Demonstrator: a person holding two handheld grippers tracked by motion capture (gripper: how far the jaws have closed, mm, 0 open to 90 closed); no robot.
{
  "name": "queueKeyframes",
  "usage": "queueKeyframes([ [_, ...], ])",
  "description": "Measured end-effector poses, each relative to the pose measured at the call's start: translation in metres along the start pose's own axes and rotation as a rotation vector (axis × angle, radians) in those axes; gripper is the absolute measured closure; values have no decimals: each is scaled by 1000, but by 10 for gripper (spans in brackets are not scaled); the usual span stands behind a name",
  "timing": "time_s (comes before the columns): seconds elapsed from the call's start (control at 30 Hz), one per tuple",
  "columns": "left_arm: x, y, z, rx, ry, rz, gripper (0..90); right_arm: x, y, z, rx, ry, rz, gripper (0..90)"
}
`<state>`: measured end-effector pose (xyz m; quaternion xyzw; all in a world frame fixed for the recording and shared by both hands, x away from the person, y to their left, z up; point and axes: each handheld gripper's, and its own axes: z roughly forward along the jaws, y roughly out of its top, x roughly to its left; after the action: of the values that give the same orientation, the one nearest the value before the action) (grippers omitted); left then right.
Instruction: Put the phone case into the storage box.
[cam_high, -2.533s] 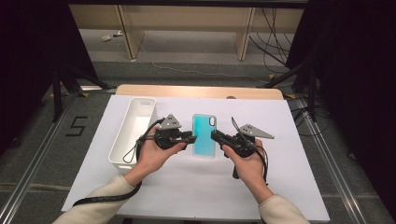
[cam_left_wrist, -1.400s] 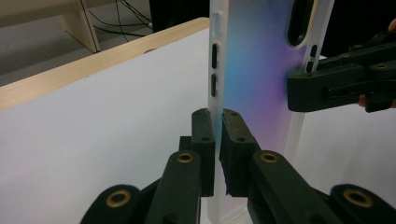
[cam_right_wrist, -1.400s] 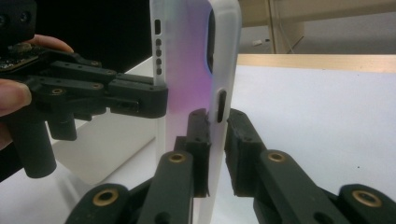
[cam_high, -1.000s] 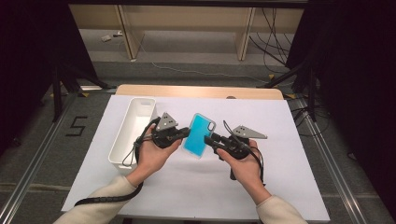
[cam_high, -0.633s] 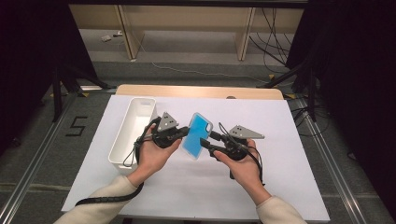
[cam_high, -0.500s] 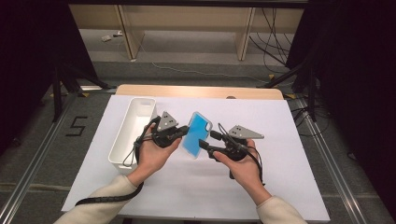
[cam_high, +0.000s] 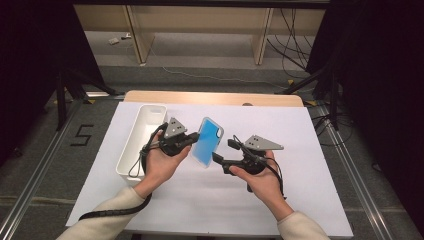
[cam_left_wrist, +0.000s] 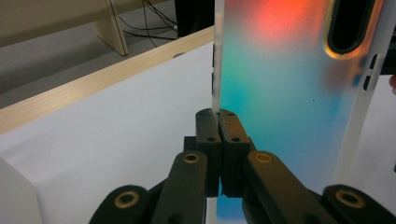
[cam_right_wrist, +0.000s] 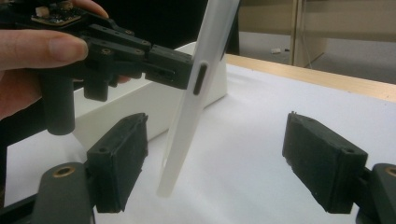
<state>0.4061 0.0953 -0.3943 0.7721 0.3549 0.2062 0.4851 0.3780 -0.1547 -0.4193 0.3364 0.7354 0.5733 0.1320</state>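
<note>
A white-covered table (cam_high: 300, 130) with a wooden far edge stands in a dark room. The left hand-held gripper (cam_high: 192, 140) pinches a tilted blue phone case (cam_high: 207, 142) beside a white tray (cam_high: 142, 125); the right hand-held gripper (cam_high: 223, 156) gapes wide.

A blue-tinted translucent phone case (cam_high: 207, 142) stands tilted above the table, pinched at its edge.

A long white bin (cam_high: 142, 136) lies on the white table (cam_high: 300, 150) toward its left side. Beyond the table's far wooden edge (cam_high: 210, 97), cables (cam_high: 295, 35) trail over the floor.
</note>
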Motion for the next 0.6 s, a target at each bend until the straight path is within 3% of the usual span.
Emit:
queueKeyframes([
  [0.03, 1, 0, -1, -1, 2, -4, 882, 0, 0, -1, 5, 5, -5, 228],
  [0.07, 1, 1, -2, -3, 6, -2, 882, -1, 0, 0, -25, 6, -15, 226],
  [0.23, 4, 2, -5, -10, 13, -6, 882, 1, 0, -6, -10, 8, 10, 218],
  [0.33, 5, 3, -7, -14, 17, -20, 882, -1, -2, -7, -17, 2, -22, 213],
  [0.6, 11, 7, -15, -34, 33, -32, 882, -3, -4, -15, -17, -10, -26, 211],
])
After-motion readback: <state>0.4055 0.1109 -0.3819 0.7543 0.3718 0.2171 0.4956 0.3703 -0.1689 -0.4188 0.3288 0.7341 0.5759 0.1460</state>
